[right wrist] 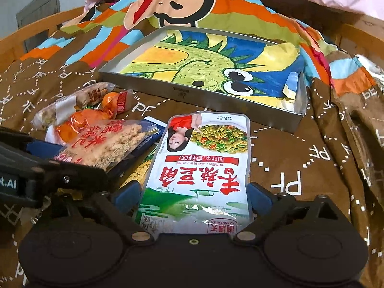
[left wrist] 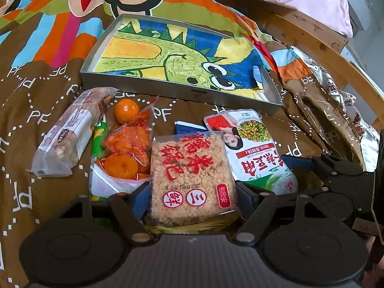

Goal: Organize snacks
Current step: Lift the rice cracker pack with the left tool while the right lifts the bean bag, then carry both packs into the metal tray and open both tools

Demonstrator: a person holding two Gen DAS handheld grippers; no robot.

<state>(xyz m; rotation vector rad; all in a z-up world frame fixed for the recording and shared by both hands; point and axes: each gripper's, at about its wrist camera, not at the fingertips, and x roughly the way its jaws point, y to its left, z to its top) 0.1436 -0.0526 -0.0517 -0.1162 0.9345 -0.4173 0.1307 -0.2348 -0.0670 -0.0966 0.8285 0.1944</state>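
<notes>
Clear plastic wraps the long nut bar at the far left of the snack pile, printed in white and brown, lying on the brown patterned bedspread. Just right of it a green packet peeks out beside a loose orange and a see-through bag of orange fruit.

Next comes the square rice cracker pack, pale golden grains under clear film with red characters and round red stamps. It sits between the blue pads of the left gripper, whose fingers press against both of its sides, clenched on it. Its near end reaches back to the gripper body and its far end points toward the tray.

Further right lies the white pouch, showing a woman in red, a heap of green beans and large red characters above a green field. The right gripper has its fingers closed against the pouch's near end, one on each side, grasping it. The pouch overlaps the cracker pack's neighbours and lies just beside a dark blue packet.

Beyond the whole pile, well clear of both grippers, sits the shallow grey tray, lined with a crayon drawing of a green dinosaur on blue and yellow.
</notes>
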